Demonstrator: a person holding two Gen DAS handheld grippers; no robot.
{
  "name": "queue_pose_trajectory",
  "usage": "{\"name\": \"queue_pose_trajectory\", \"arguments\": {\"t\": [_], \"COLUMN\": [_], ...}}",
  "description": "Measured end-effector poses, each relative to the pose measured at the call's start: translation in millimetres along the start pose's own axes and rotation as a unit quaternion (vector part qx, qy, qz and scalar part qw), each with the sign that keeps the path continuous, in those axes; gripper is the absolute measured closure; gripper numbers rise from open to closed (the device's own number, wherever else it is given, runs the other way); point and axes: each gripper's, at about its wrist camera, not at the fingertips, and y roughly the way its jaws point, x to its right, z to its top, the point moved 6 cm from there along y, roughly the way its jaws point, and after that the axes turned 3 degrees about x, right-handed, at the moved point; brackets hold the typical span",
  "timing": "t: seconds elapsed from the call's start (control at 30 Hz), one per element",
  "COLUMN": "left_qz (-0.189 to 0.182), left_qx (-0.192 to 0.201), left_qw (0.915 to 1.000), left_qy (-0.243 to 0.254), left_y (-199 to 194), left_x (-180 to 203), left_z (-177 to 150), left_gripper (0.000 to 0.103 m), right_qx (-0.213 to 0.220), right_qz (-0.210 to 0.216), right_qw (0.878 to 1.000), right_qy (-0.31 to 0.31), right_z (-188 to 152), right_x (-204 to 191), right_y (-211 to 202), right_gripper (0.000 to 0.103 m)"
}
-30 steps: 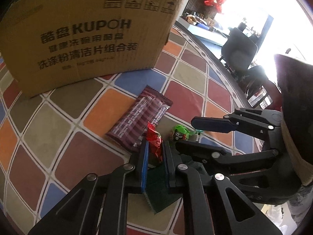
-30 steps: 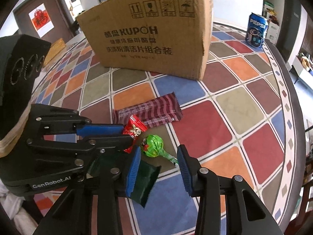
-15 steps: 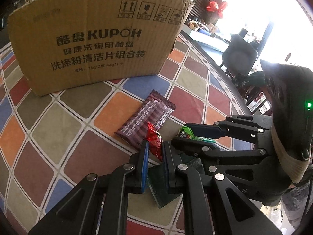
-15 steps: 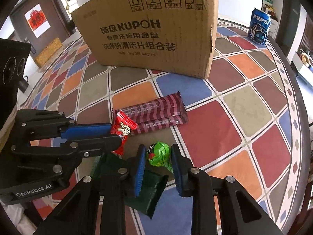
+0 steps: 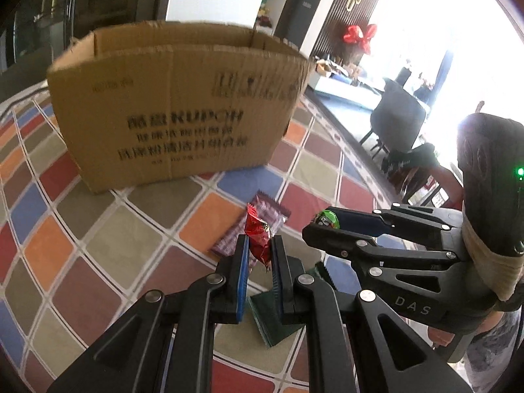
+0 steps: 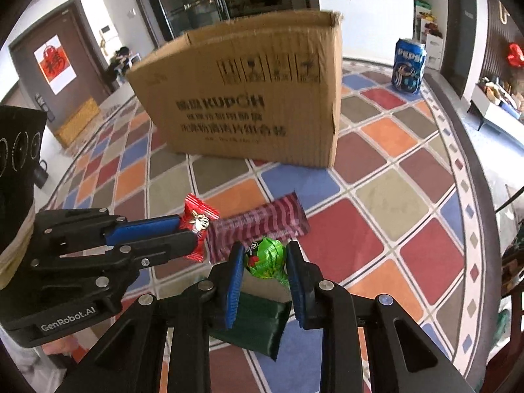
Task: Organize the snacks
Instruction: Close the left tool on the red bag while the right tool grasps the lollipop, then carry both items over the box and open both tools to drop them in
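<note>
Chequered orange, red and blue cloth (image 5: 108, 249) fills your left view; your left gripper (image 5: 258, 255) pinches a crinkly red candy wrapper (image 5: 257, 240), lifted before the open brown cardboard box (image 5: 177, 108). Rightward view: your right gripper (image 6: 265, 271) clamps a shiny green candy (image 6: 266, 257) above a striped maroon bar (image 6: 258, 226).

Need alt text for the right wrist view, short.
The right gripper is shut on a green candy, lifted above a dark green packet. Beside it, the left gripper holds a red candy before an open cardboard box on a tiled-pattern table.
</note>
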Motion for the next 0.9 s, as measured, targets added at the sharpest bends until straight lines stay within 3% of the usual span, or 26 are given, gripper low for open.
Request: {"name": "queue_pose_trajectory", "arguments": {"t": [0.37,0.9], "left_qz": [0.005,0.042], "left_qx": [0.055,0.127], "left_qw": [0.9985,0.9910], "left_qy": [-0.007,0.005], "left_y": [-30.8,-67.3], "left_x": [-7.6,-28.6], "left_z": [37.4,106.0], "left_gripper": [0.089,0.089], "right_qx": [0.066,0.142], "right_qz": [-0.011,-0.006], "right_qw": [0.998,0.990], "right_qy": [0.019,0.022], "right_z": [39.3,113.5], "right_x": [-10.7,-25.4], "right_y": [-28.8,-56.7], "right_gripper": [0.076,0.076]}}
